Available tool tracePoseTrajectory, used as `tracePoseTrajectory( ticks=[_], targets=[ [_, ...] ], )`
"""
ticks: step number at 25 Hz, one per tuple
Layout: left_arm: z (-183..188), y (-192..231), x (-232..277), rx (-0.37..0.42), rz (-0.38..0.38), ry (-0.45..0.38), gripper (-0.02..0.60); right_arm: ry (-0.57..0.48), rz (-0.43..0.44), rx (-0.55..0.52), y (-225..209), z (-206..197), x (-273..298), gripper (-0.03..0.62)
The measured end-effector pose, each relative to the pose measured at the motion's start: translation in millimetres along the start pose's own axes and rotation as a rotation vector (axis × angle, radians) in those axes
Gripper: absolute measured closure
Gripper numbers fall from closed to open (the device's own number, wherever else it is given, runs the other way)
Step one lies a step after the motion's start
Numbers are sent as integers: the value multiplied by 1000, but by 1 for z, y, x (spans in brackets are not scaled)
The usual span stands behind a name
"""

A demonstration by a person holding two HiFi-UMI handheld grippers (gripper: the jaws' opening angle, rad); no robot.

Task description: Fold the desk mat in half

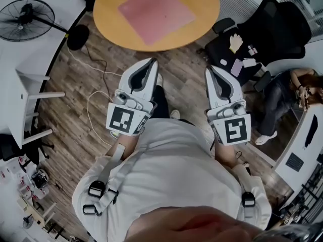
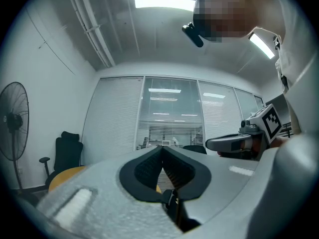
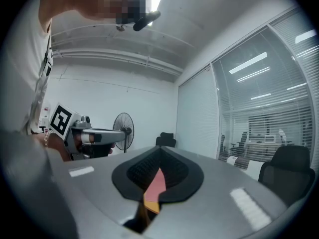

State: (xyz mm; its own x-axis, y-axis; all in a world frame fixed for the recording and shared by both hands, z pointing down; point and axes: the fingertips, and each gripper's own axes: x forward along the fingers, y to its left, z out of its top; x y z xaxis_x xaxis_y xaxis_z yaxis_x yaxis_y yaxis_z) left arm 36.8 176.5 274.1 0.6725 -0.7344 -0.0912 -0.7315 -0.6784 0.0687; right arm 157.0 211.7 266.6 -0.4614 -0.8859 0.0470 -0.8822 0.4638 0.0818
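Right, both sets closed tight, nothing in them: my left tongs [image 1: 151, 61] and right tongs [image 1: 208, 69] are level, side by side over the wood floor [image 1: 186, 87], short of the round tabletop [image 1: 108, 16]. The pink mat [image 1: 156, 13] lies flat and unfolded on it, well apart from both tips.

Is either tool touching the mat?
No, the left tool and right tool hang over the floor, short of the table bearing the mat.
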Motion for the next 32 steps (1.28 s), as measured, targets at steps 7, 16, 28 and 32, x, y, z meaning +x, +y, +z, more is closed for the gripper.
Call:
tracePoseTrajectory(
  ticks=[7,16,28,32],
  targets=[
    [-6,73,49,-16,2,2,577,19,6,-3,-20,-4,83,589],
    [-11,184,107,-41,5,8,577,61,21,-36,-40,-10,206,589],
    [-15,292,186,-50,-28,8,575,69,0,-77,-72,-7,334,589],
    [-19,317,200,-58,-36,6,577,73,-12,-73,-78,-9,361,589]
  ],
)
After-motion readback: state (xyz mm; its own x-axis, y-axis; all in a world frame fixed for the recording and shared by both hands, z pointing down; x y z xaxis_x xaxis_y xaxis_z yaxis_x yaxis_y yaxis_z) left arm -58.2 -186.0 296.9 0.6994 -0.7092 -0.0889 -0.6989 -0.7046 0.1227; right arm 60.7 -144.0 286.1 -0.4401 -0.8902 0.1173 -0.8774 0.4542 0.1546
